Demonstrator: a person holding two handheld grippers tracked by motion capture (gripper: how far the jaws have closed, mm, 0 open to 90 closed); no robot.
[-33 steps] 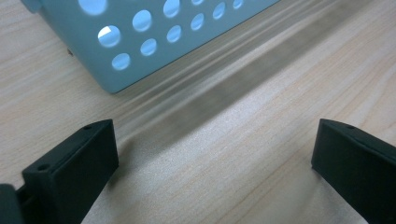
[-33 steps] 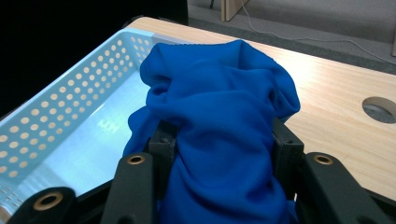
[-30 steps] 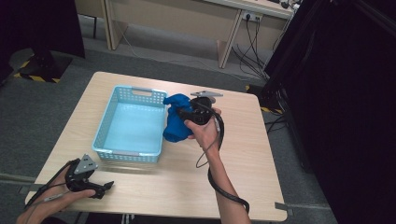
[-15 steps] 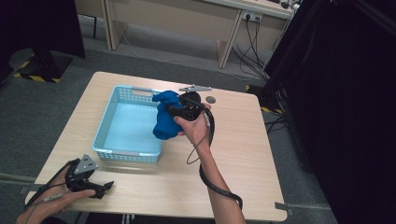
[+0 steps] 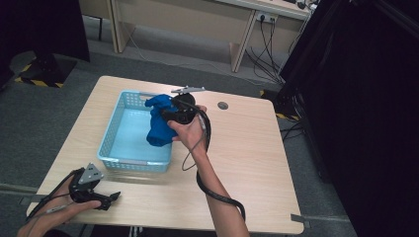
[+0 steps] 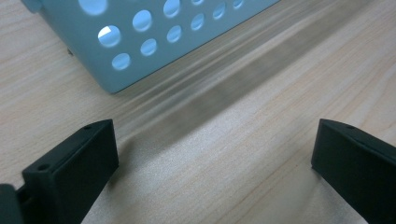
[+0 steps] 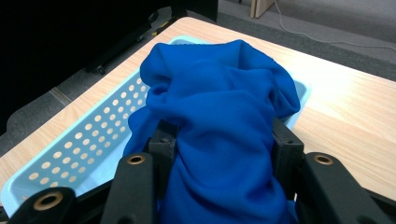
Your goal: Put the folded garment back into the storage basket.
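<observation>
A bunched blue cloth (image 5: 159, 123) hangs over the right side of a light blue perforated basket (image 5: 114, 133). My right gripper (image 5: 170, 114) is shut on the cloth, held above the basket's right rim. In the right gripper view the blue cloth (image 7: 219, 121) bulges between both black jaws, with the basket (image 7: 88, 140) below and behind it. My left gripper (image 5: 109, 197) rests low on the table near the front left corner, open, nothing in it. In the left gripper view its jaws stand wide apart over bare wood, and a corner of the basket (image 6: 140, 42) lies ahead.
The wooden table (image 5: 257, 163) has a round cable hole (image 5: 223, 105) at the back right. A black cable trails from the right gripper along the forearm. Desk legs and wires stand on the grey floor behind; dark curtains hang at the right.
My right gripper has carried the blue cloth leftward, from beside the basket's right edge to over its right side. The left gripper has stayed where it was.
</observation>
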